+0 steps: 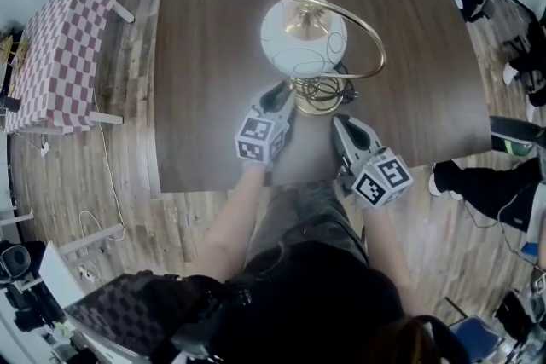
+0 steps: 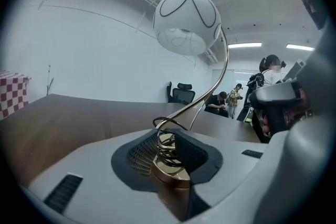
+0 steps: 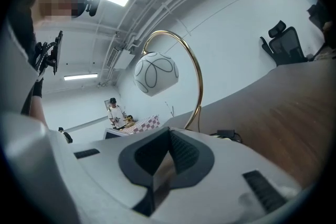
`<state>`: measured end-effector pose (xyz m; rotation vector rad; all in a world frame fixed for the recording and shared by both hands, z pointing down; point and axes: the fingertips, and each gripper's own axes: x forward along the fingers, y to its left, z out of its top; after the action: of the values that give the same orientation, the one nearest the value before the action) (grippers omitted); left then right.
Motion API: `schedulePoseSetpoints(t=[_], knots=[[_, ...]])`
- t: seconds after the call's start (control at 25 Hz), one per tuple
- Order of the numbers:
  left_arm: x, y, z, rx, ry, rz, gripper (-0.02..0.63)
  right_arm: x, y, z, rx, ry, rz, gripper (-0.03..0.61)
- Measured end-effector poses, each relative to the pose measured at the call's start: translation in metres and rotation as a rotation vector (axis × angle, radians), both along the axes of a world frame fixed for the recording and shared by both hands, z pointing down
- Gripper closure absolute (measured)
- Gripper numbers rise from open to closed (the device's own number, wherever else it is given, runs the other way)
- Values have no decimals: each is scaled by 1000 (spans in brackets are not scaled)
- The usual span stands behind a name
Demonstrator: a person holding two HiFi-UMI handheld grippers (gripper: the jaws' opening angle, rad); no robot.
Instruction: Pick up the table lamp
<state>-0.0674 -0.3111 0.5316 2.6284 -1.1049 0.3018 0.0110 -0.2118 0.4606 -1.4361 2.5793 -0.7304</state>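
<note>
Although both tools had reached the work, the lift itself was not yet done, as far as I could judge. Far out at 9 o'clock stood a checked side table (image 1: 55, 55), off the desk (image 1: 200, 98) and no part of the job. The left hand-held gripper (image 1: 284, 89) lay at about 8 o'clock of the lamp's base (image 1: 317, 98). In its own view the jaws had closed on the rim of that gold base, with the coiled wire just beyond the pads, so the grasp looked made on this side.

The table lamp (image 1: 304, 37) stood near the middle of the desk at the person's 12 o'clock, its white globe hanging from a gold arc that swept round to 3 o'clock. The base appeared to rest on the desk – I saw no gap beneath it, though the overhead angle made that hard to confirm.

At 5 o'clock of the base, near but apart from it, the right hand-held gripper (image 1: 339, 124) had its jaws drawn together on nothing, the lamp's stem well ahead of them. What remained – by my reading – was raising the lamp clear of the desk.
</note>
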Motion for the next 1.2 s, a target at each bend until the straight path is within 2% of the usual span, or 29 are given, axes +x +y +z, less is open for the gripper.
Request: schedulePoseSetpoints(t=[0.24,0.84,0.92,1.0,1.2], knots=[[-4,-19,14,-8,-53,-4,511,2,-3,6,-21,-3,-28,580],[18,-37,22,-3,-58,15,497,15,-3,25,-71,-31,-40,580],[18,-39,21,-2,-60,10,515,15,-4,19,-64,-31,-38,580],[16,-41,21,1,-57,-1,565,18,-4,9,-45,-27,-35,580],[15,-42,23,6,-40,3,565,31,-11,-21,32,9,-18,580]])
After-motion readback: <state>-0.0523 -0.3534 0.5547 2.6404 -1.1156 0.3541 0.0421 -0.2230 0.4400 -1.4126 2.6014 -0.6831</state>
